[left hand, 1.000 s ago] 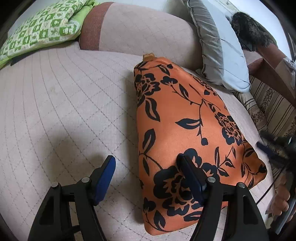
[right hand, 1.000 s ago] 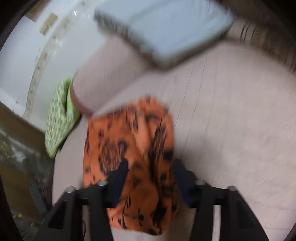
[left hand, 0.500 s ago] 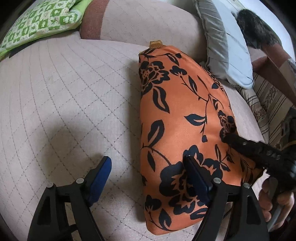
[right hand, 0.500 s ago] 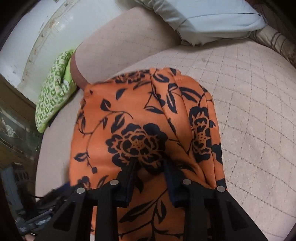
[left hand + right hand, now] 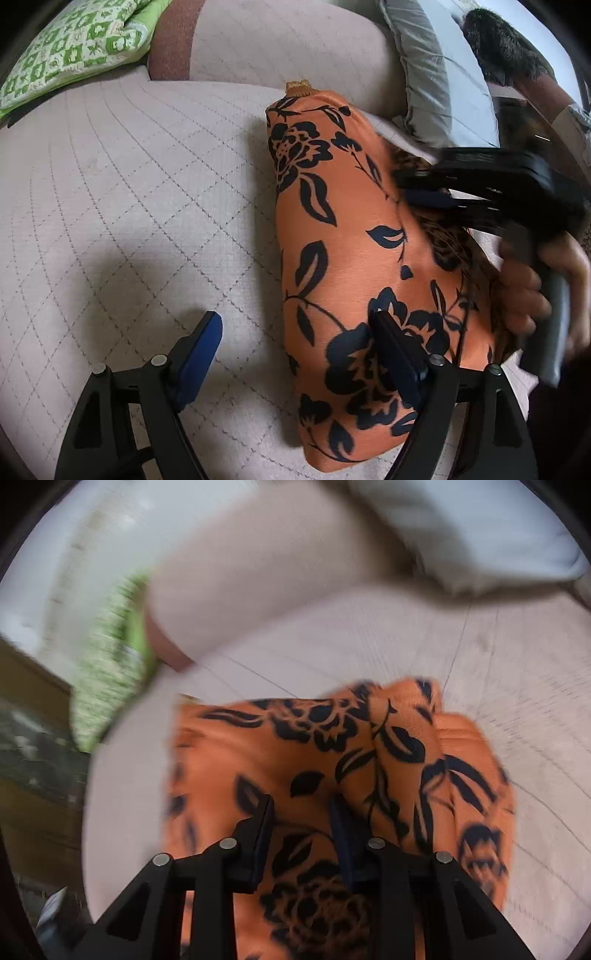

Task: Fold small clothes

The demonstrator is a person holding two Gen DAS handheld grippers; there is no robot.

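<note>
**Orange cloth half folded, one more fold to go**

Our left gripper [image 5: 295, 354] is spread wide, one finger on the sofa seat [image 5: 129, 192], one on the orange flowered cloth [image 5: 343, 251]. Its jaws have just been opening. The cloth lies as a long strip, running from the near edge toward the sofa back. Our right gripper [image 5: 301, 823] sits on it, jaws just opened a bit; we cannot tell if it pinches. We think it still needs folding short.

Garment [image 5: 343, 236] on quilted cushion [image 5: 129, 206]; backrest [image 5: 280, 44] behind; pillow [image 5: 436, 70] right; patterned pillow [image 5: 74, 48] left.
</note>
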